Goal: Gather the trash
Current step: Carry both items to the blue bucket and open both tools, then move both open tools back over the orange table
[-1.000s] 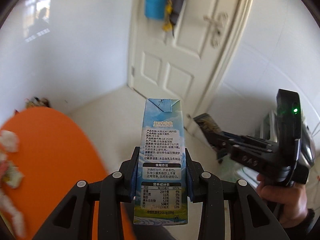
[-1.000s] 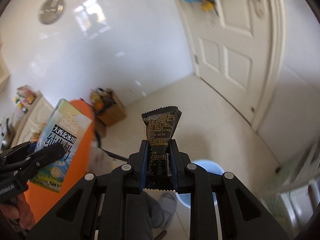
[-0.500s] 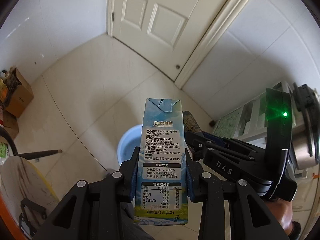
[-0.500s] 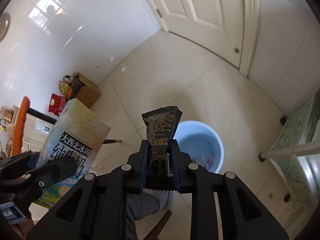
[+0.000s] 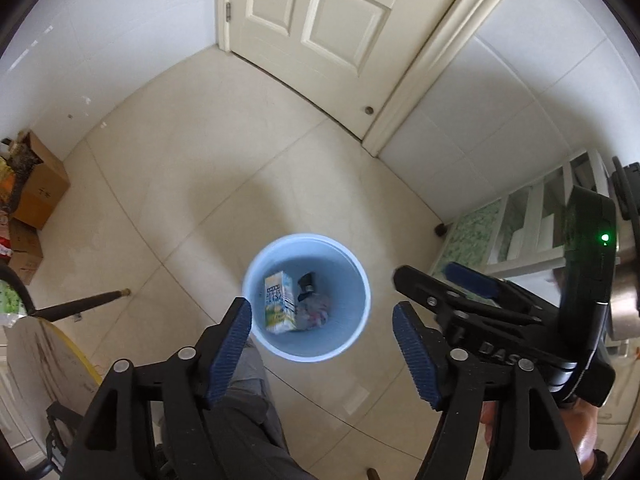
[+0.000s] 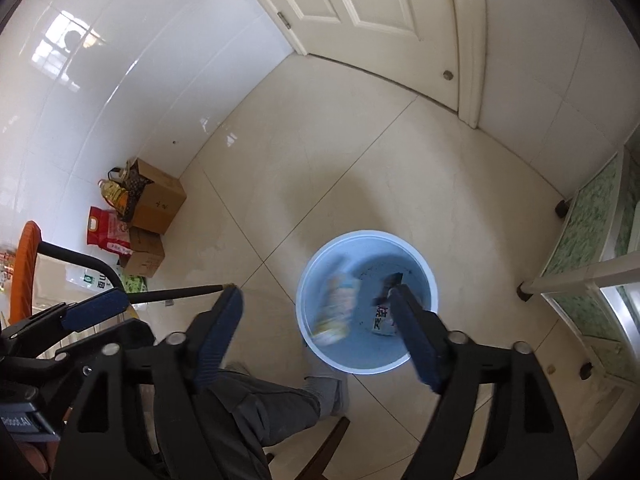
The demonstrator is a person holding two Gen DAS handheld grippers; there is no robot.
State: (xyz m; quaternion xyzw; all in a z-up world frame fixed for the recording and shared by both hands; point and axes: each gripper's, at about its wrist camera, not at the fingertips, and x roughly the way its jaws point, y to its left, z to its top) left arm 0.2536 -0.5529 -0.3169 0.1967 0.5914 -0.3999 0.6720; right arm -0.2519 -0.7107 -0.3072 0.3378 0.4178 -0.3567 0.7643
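Your left tongs [image 5: 322, 338] are opening with nothing between the blue pads; your right tongs [image 6: 316, 334] are opening too, equally empty; both point steeply down over the pale blue bin [image 5: 360, 276], which is why whatever leaves them lands inside rather than on the tiled floor [image 5: 208, 184]. The milk carton [image 5: 280, 307] lies tilted against the bin's left inner wall; the dark snack wrapper [image 5: 307, 282] sits just beside it, near some crumpled scraps [image 5: 316, 312] at the bottom. The left view gives you both items sharp and seemingly settled, plus your right tongs from the side with a green lamp lit; the right view shows the carton [image 6: 336, 306] blurred, so I judge it caught mid-fall, and the wrapper [image 6: 386, 300] partly hidden behind one finger; only there do you see the cardboard boxes [image 6: 154, 208], the red bag [image 6: 108, 232] and the orange counter edge [image 6: 24, 264].
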